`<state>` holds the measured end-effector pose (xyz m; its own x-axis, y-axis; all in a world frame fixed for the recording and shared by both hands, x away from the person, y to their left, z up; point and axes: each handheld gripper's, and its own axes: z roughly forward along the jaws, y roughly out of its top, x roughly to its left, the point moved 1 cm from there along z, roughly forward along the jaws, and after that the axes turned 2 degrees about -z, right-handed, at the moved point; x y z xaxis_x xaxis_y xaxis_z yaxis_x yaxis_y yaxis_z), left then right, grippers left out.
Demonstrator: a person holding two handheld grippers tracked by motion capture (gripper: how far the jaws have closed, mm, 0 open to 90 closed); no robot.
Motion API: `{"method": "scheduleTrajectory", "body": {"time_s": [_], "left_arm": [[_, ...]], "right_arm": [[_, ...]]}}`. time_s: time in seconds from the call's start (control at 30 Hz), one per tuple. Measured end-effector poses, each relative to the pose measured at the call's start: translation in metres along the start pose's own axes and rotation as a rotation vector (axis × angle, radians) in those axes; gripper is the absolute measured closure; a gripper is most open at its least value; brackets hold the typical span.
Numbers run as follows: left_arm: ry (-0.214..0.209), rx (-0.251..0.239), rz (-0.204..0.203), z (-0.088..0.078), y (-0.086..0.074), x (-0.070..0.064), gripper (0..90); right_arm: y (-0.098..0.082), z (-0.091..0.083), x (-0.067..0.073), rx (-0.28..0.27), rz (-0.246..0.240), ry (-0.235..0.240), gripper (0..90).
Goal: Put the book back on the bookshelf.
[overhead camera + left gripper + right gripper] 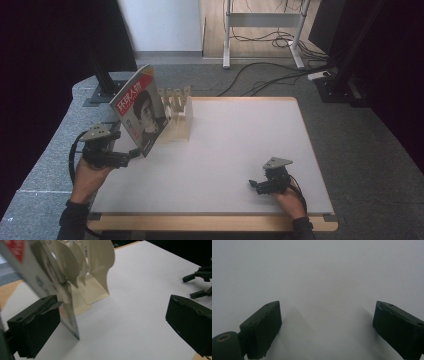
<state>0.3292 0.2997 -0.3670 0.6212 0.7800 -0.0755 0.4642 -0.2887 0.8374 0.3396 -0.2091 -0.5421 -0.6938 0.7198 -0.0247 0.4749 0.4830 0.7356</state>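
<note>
Nearest the person, the right gripper (256, 184) rests low on the matte white tabletop (240, 150) toward its near right corner, its two black, blocky jaws spread wide with bare table between them; a grey three-cornered plate sits on top of it. At the near left edge the left gripper (131, 154) is held in a hand (90, 172), its jaws also wide apart and clasping nothing. In the left gripper view the magazine (45, 287) stands just beside the left jaw, its lower corner down on the table; whether the jaw actually touches the cover is hard to judge. The magazine (141, 111) is thin and glossy, tilted on edge, with a red band carrying large white Chinese characters above a portrait photo; the smaller print is too blurred to read. It leans against a pale, cream-coloured rack (177, 116) of curved upright dividers on a flat base, smooth like thin wood or plastic, standing at the table's far left.
</note>
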Motion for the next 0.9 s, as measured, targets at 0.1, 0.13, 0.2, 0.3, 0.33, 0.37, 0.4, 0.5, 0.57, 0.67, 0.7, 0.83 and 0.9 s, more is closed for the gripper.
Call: {"method": "scheduleTrajectory", "body": {"time_s": [0.1,0.13,0.2,0.3,0.33,0.37,0.4,0.5,0.57,0.67,0.7,0.83,0.9], "left_arm": [[-0.025,0.006,0.003,0.01,0.0,-0.006,0.0],[-0.034,0.008,0.003,0.014,0.0,-0.009,0.0],[-0.05,0.009,0.006,0.022,0.001,-0.013,0.0],[-0.069,0.016,0.018,0.034,0.003,-0.021,0.0],[-0.075,0.018,0.022,0.039,0.004,-0.024,0.0],[-0.082,0.024,0.028,0.044,0.004,-0.027,0.0],[-0.091,0.027,0.036,0.05,0.004,-0.03,0.0],[-0.099,0.053,0.066,0.066,0.003,-0.039,0.0],[-0.103,0.062,0.078,0.075,0.002,-0.044,0.0],[-0.121,0.081,0.09,0.088,-0.002,-0.05,0.0],[-0.127,0.085,0.093,0.093,-0.003,-0.052,0.0],[-0.146,0.106,0.092,0.11,-0.012,-0.057,0.0],[-0.146,0.118,0.096,0.117,-0.017,-0.059,0.0]], "right_arm": [[0.0,0.0,0.0,0.0,0.001,0.001,7.6],[0.0,0.0,0.0,0.001,0.002,0.001,7.5],[0.0,0.0,0.0,0.001,0.002,0.0,7.4],[0.0,0.0,0.0,0.001,0.002,-0.002,7.3],[0.0,0.0,0.0,0.002,0.002,-0.001,7.3],[0.0,0.0,0.0,0.002,0.002,-0.001,7.3],[0.0,0.0,0.0,0.002,0.003,-0.001,7.3],[0.0,0.0,0.0,0.003,0.004,-0.002,7.2],[0.0,0.0,0.0,0.002,0.003,-0.003,7.1],[0.0,0.0,0.0,0.004,0.009,-0.002,7.0],[0.0,0.0,0.0,0.004,0.01,-0.002,7.0],[0.0,0.0,0.0,0.005,0.013,-0.004,6.9],[0.0,0.0,0.0,0.005,0.013,-0.004,6.9]]}}
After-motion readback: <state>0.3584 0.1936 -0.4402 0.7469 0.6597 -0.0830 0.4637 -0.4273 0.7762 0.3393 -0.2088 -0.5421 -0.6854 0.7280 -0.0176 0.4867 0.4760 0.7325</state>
